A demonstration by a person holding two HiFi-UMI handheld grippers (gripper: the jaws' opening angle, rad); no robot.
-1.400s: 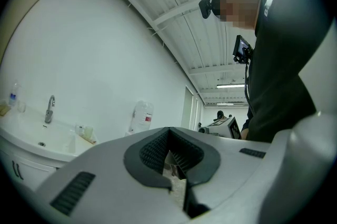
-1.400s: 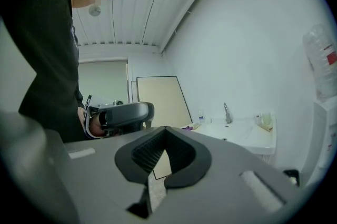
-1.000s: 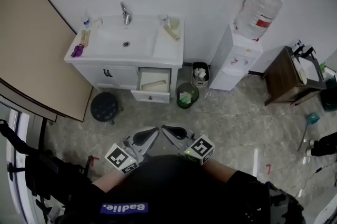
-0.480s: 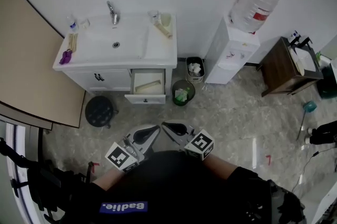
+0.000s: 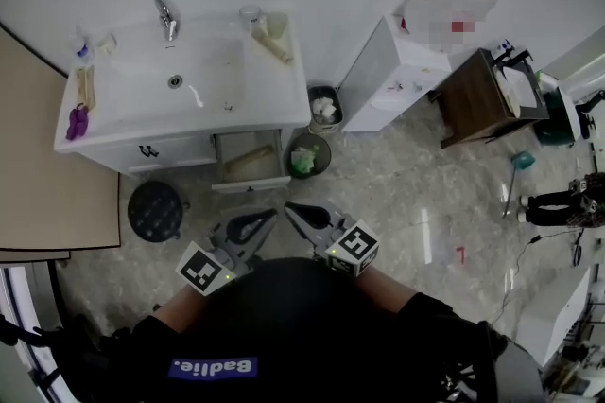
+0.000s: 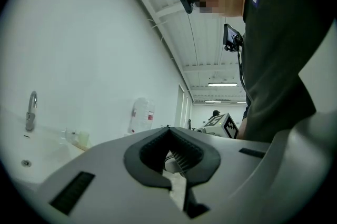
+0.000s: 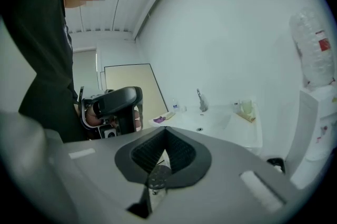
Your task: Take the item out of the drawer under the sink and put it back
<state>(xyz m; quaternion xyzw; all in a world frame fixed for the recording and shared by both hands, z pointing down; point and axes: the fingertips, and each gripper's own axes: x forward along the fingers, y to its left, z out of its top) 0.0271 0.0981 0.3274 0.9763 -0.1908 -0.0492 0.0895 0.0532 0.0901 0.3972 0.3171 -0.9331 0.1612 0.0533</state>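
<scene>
The white sink cabinet [image 5: 274, 103] stands against the far wall. Its right-hand drawer [image 5: 253, 185] under the basin is pulled open, and a pale beige flat item [image 5: 248, 161] lies inside. My left gripper [image 5: 272, 213] and right gripper [image 5: 287, 205] are held close to my body, tips near each other, above the floor just in front of the drawer. Both are shut with nothing between the jaws, as the left gripper view [image 6: 169, 131] and the right gripper view [image 7: 166, 131] show. Neither touches the drawer.
A green bin [image 5: 304, 155] with tissue sits right of the drawer, a small dark bin [image 5: 324, 108] behind it. A black round stool [image 5: 154, 210] stands left of the drawer. A water dispenser [image 5: 383, 75] and a brown side table [image 5: 482, 98] are to the right.
I have moved towards the sink cabinet; it now looks larger and sits further left in the head view. Both grippers stayed shut and empty in front of my body.
</scene>
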